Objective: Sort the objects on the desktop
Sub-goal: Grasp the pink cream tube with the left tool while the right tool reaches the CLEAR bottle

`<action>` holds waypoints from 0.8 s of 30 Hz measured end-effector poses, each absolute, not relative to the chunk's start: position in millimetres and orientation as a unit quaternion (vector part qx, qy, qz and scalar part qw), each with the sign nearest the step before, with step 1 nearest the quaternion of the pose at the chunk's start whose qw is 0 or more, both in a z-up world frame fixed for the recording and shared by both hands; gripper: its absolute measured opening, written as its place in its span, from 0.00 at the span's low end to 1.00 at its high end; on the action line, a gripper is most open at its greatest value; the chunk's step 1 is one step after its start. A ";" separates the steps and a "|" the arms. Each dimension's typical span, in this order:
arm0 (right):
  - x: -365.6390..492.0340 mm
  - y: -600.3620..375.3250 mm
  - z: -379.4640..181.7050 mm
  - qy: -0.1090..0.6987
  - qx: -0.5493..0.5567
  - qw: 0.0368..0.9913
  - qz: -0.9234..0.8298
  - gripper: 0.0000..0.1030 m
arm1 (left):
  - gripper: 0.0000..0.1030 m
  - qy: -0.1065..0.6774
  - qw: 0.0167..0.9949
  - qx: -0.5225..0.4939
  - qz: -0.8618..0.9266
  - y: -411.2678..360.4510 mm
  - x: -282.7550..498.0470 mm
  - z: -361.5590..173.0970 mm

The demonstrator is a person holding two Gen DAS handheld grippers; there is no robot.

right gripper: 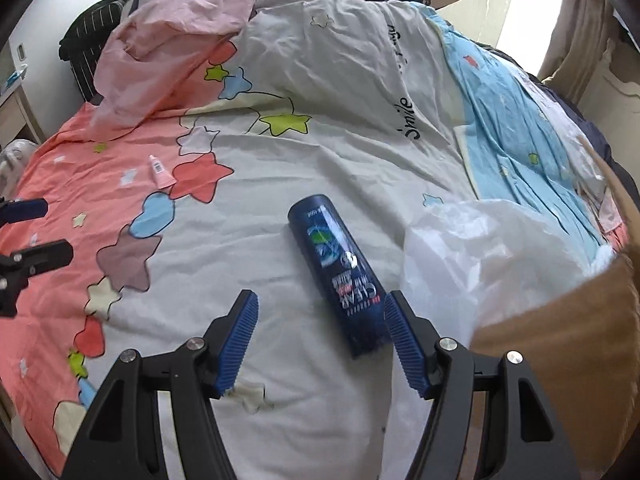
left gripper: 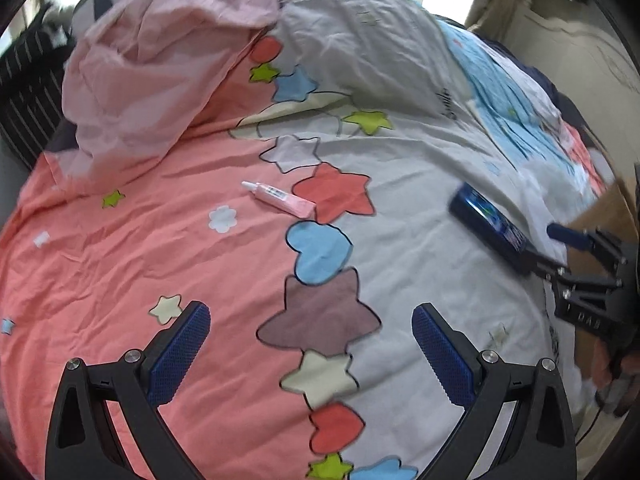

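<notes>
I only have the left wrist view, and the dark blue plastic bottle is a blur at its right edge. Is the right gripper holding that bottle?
Observer: No. In the right wrist view the dark blue plastic bottle lies flat on the patterned bedcover. Its near end is between the right gripper's open jaws, with a clear gap on the left side.
Operator: Anything crowding it?
Observer: A crumpled white plastic bag lies just to the bottle's right, next to a brown cardboard box.
Operator: Any label?
Observer: Yes, the word CLEAR, upside down as seen from the gripper.
</notes>
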State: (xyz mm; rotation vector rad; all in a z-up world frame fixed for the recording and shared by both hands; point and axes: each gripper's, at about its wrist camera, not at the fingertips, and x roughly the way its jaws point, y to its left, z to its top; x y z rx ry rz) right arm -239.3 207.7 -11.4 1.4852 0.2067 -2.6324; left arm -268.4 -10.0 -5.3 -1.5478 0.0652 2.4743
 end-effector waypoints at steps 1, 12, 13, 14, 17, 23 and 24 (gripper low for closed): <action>-244.6 207.6 -14.3 0.068 0.492 0.055 -0.866 0.60 | 1.00 0.011 0.107 -0.530 0.841 -12.0 -277.4 -9.6; -275.4 204.3 -34.6 0.095 0.492 0.050 -0.864 0.60 | 1.00 -0.037 0.047 -0.531 0.845 -8.5 -353.4 -50.0; -276.8 204.1 -35.6 0.100 0.490 0.049 -0.864 0.60 | 1.00 -0.035 0.043 -0.535 0.843 -6.4 -359.8 -57.5; -278.3 205.1 -37.4 0.102 0.489 0.046 -0.865 0.60 | 1.00 -0.033 0.040 -0.539 0.840 -4.8 -363.8 -64.3; -283.3 210.3 -45.6 0.091 0.495 0.050 -0.862 0.60 | 1.00 -0.026 0.033 -0.546 0.837 -1.0 -372.1 -80.5; -298.2 216.0 -61.7 0.067 0.515 0.076 -0.851 0.60 | 0.99 -0.001 0.026 -0.526 0.850 3.3 -372.6 -87.8; -299.9 216.9 -63.5 0.063 0.516 0.079 -0.850 0.60 | 0.96 0.004 0.026 -0.522 0.852 3.8 -371.7 -88.1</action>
